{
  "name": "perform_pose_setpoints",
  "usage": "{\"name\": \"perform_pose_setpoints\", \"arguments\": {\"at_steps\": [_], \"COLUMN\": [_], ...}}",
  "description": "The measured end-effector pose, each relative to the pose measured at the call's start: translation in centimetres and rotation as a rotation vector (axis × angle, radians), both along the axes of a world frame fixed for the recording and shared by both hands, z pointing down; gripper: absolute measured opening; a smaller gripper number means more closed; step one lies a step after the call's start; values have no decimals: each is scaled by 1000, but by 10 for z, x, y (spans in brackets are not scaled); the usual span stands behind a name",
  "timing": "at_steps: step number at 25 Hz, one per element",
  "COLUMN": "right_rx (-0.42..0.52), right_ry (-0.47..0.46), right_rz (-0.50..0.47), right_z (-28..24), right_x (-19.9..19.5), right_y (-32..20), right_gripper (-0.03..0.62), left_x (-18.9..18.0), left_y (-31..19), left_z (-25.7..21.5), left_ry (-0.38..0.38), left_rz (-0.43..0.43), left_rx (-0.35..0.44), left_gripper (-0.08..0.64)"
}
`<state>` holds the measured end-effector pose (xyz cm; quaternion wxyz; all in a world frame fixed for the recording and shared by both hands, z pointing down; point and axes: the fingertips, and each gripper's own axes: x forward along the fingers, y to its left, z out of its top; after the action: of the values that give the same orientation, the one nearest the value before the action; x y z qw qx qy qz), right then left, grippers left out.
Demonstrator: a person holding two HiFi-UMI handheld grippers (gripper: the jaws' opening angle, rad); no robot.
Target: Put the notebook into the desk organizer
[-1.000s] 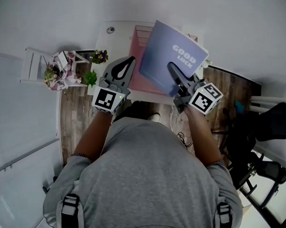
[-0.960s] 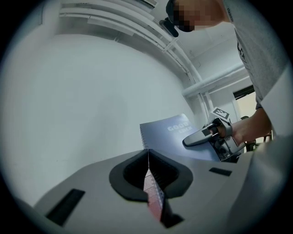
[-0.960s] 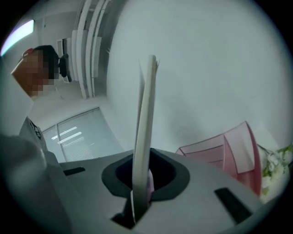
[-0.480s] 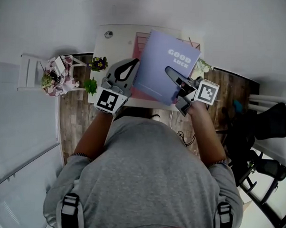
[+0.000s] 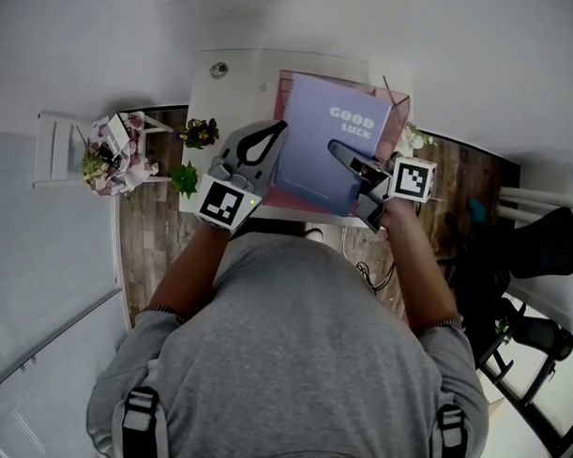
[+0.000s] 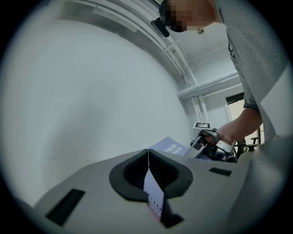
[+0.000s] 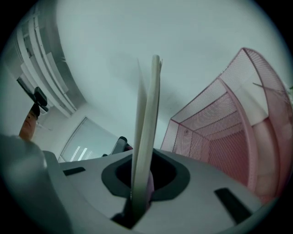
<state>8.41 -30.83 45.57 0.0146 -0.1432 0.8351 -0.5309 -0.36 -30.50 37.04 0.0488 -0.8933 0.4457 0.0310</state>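
Observation:
A lavender notebook [image 5: 317,154] printed "GOOD LUCK" hangs over the pink mesh desk organizer [image 5: 399,113] on the white desk, covering most of it. My right gripper [image 5: 337,149] is shut on the notebook from the near right side. In the right gripper view the notebook [image 7: 147,128] stands edge-on between the jaws, with the organizer's mesh wall [image 7: 219,132] just to the right. My left gripper [image 5: 277,130] sits at the notebook's left edge. In the left gripper view a thin strip of the notebook's edge [image 6: 154,194] lies between the shut jaws, and the cover [image 6: 170,146] shows beyond.
The white desk [image 5: 230,95] carries a small round object [image 5: 219,70] at the back left. Small potted plants [image 5: 198,133] and a white stand with flowers [image 5: 111,151] are to the left. A black chair [image 5: 539,251] stands at the right on the wood floor.
The notebook has swung from tilted up and right to squared over the organizer and lower. The right gripper came left with it. The left gripper's tip now meets the notebook's left edge.

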Motion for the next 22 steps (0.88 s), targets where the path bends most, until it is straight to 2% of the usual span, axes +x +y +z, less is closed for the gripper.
{"name": "perform_pose_setpoints", "arguments": {"at_steps": [6, 12, 18, 22], "right_rx": [-39, -51, -8, -18], "right_ry": [39, 138, 236, 270], "right_rz": [-21, -23, -38, -62], "right_z": [14, 33, 44, 51], "right_x": [-6, -6, -3, -8], "right_y": [-13, -19, -25, -26], "right_gripper": [40, 40, 43, 43], "left_x": [1, 2, 7, 10], "left_y": [-9, -13, -14, -18], "left_z": [7, 12, 17, 21], "left_ry": [0, -11, -14, -5], "left_rz": [21, 23, 23, 27], "left_rx": [-16, -20, -30, -41], "left_gripper": [21, 21, 21, 21]}}
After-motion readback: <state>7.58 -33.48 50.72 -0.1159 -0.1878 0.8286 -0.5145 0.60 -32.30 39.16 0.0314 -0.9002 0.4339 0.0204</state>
